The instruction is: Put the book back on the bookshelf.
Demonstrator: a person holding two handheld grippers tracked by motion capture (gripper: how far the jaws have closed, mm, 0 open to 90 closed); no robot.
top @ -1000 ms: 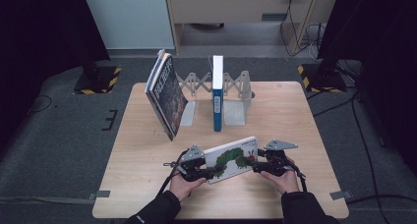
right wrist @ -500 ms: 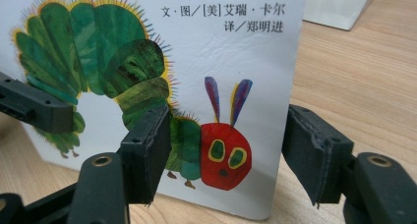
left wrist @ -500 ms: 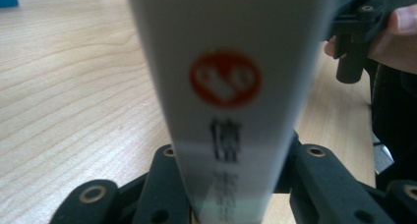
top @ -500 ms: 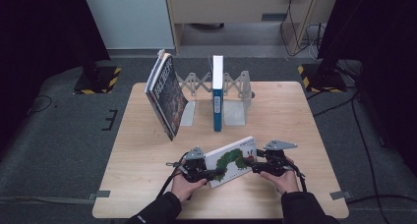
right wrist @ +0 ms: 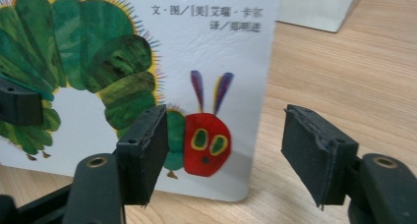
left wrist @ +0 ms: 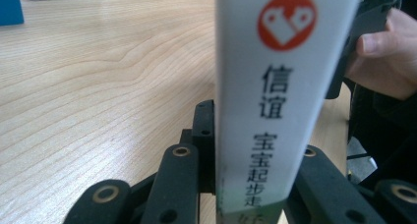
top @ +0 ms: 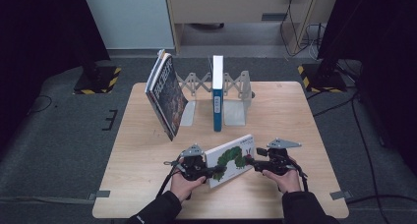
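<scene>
Left gripper [top: 212, 172] low at table's [top: 147, 184] near edge, jaws clamped on caterpillar book [top: 231, 159] spine edge. Right gripper [top: 252, 162] at book's opposite end, jaws wide apart, gripping nothing. Book between both hands, raised on edge. Behind: blue book [top: 217, 94] upright in rack [top: 236, 94], dark book [top: 166, 96] leaning.

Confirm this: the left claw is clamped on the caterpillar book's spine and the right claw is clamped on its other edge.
Not quite. The right claw is open, its jaws apart around the caterpillar book's edge, as the right gripper view shows. The left claw is indeed clamped on the spine.
</scene>
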